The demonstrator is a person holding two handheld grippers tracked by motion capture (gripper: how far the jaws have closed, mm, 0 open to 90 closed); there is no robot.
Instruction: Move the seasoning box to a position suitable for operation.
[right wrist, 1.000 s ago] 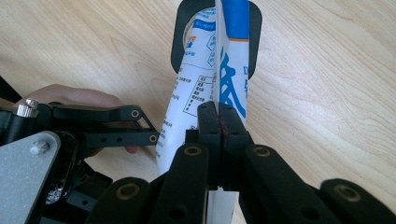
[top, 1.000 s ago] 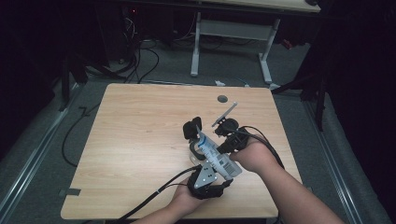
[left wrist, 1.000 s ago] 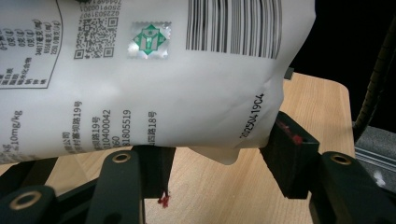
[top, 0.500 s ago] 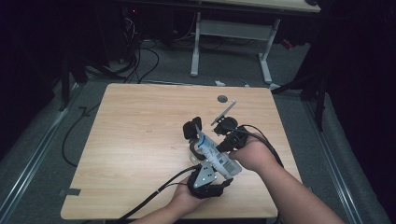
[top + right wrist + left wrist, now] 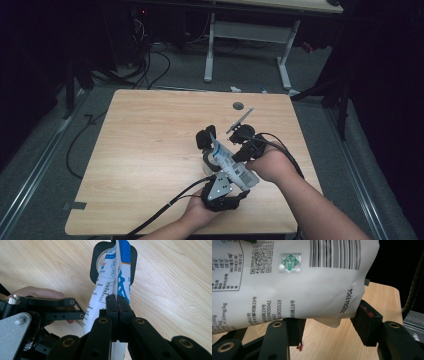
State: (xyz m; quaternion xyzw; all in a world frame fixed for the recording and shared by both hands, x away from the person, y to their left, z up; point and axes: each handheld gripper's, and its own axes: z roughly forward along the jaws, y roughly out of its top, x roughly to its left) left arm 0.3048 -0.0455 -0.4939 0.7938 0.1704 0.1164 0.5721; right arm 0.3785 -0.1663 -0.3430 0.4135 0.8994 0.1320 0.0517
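Note:
A white and blue printed pouch (image 5: 231, 166) is held above the wooden table (image 5: 150, 150), in front of the person. My right gripper (image 5: 236, 154) is shut on one thin edge of the pouch (image 5: 117, 277), its jaws pressed together. My left gripper (image 5: 219, 176) stands below it, near the table's front. Its jaws are open, and the pouch's lower corner (image 5: 329, 322) hangs between them without touching the pads (image 5: 366, 322). Just beyond the pouch, a black rounded holder (image 5: 98, 255) with a white ring inside rests on the table (image 5: 175, 277).
A small dark round grommet (image 5: 238, 105) sits near the table's far edge. The left gripper's cable (image 5: 160, 212) trails over the front edge. Behind the table, white desk legs (image 5: 210, 45) and loose cables (image 5: 150, 60) stand on the grey floor.

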